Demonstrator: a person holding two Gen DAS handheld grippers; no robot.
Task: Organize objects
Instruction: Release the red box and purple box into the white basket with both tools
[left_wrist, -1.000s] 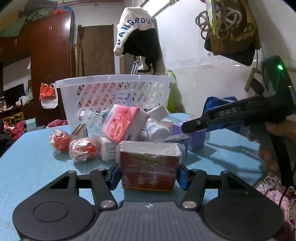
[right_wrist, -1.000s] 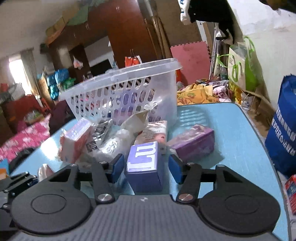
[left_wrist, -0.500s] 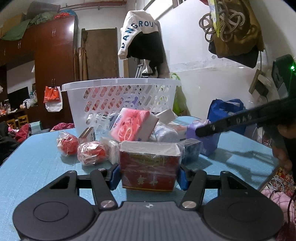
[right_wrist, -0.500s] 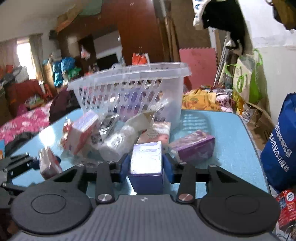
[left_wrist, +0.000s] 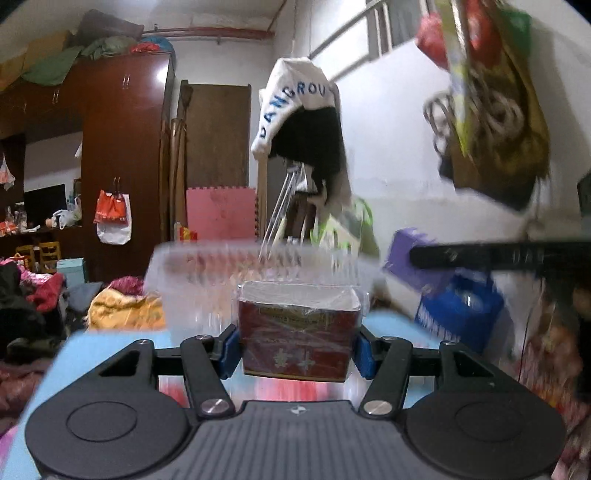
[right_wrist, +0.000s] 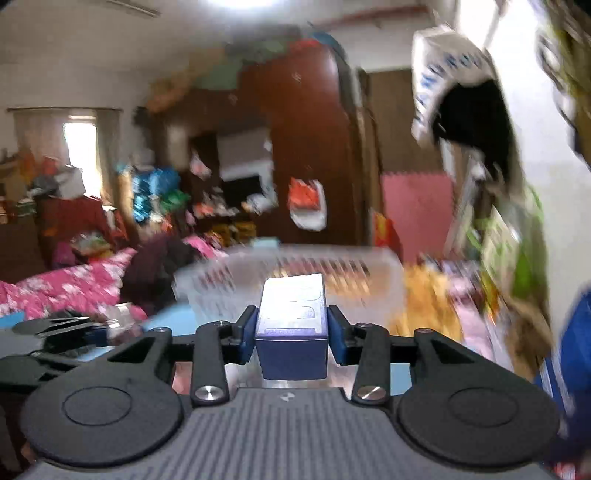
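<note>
My left gripper (left_wrist: 295, 349) is shut on a red box (left_wrist: 295, 339) wrapped in clear plastic and holds it up in front of the white plastic basket (left_wrist: 192, 273), which is blurred. My right gripper (right_wrist: 291, 338) is shut on a purple box (right_wrist: 291, 332) and holds it raised before the basket (right_wrist: 369, 273). The right gripper also shows in the left wrist view as a dark bar (left_wrist: 480, 254) at the right with the purple box (left_wrist: 402, 258) at its tip. The left gripper shows at the left edge of the right wrist view (right_wrist: 55, 332).
The blue table (left_wrist: 103, 343) lies below. A blue bag (left_wrist: 458, 314) stands at the right by the white wall. A white and black garment (left_wrist: 303, 122) hangs behind the basket. A dark wardrobe (left_wrist: 122, 166) and heaps of clothes stand beyond.
Both grippers have risen with their boxes, and the pile of items on the table has dropped out of view. The right gripper closed on the purple box and lifted it. Both views are blurred by motion.
</note>
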